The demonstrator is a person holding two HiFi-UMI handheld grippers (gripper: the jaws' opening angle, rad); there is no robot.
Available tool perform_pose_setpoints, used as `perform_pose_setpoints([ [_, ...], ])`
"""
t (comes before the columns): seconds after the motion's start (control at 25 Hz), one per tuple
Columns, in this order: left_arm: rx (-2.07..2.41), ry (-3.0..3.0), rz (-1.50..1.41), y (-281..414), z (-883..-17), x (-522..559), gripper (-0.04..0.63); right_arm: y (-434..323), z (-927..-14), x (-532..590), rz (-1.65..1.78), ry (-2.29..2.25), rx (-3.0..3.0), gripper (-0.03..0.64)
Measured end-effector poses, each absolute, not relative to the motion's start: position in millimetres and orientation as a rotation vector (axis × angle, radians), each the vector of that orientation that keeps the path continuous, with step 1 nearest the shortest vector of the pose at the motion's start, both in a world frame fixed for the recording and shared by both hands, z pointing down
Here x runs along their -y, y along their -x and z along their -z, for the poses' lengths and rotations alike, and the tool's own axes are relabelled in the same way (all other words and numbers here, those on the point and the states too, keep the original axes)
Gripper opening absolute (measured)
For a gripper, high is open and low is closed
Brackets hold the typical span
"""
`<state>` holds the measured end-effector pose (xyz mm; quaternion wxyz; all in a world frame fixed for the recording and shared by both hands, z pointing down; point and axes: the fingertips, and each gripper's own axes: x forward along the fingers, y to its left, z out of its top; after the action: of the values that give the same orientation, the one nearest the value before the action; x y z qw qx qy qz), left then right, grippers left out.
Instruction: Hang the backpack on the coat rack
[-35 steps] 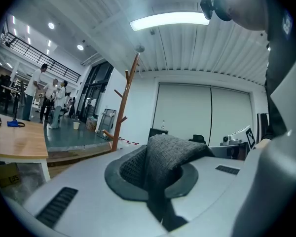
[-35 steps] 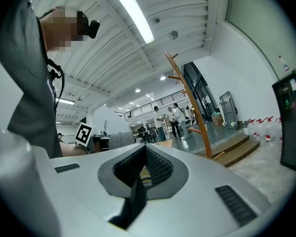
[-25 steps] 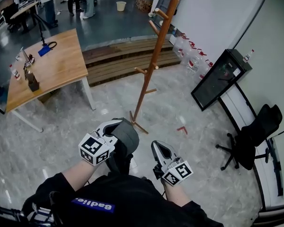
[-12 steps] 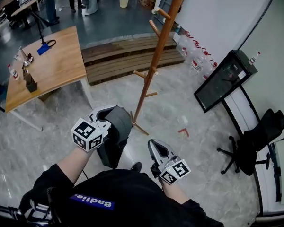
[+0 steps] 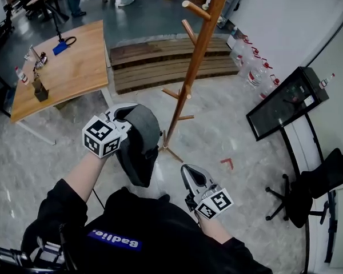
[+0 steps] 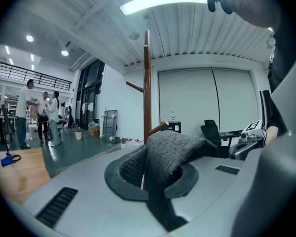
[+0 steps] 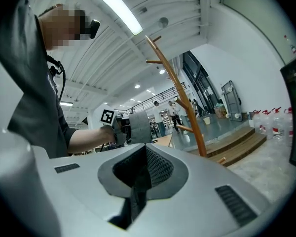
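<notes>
Well: backpack (image 5: 140, 147) hangs in air, near coat rack (image 5: 198, 56) but short of it, grey strap (image 6: 170, 154) pinched in left gripper (image 5: 121, 112). Right gripper (image 5: 190, 173) pressed together, empty. Risks: narrow pinch slips, backpack drops to floor; swinging backpack knocks rack; strap misses peg (image 5: 195, 10).

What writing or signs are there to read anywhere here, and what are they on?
"Badlie", it seems, upside down: blue label on the black shirt.
Left cube and right cube: black-and-white patterns, no letters.
Bottles by the wall: labels too small to read.
</notes>
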<state>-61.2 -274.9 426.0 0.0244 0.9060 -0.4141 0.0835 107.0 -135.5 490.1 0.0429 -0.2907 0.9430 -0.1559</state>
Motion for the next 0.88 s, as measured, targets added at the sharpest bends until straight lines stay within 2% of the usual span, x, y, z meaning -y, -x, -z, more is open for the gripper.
perform_pose_setpoints([
  [0.88, 0.603, -2.965, -0.782, 19, -459, 447, 0.031, -80, -496, 214, 0.491, 1.289, -2.761, 0.006],
])
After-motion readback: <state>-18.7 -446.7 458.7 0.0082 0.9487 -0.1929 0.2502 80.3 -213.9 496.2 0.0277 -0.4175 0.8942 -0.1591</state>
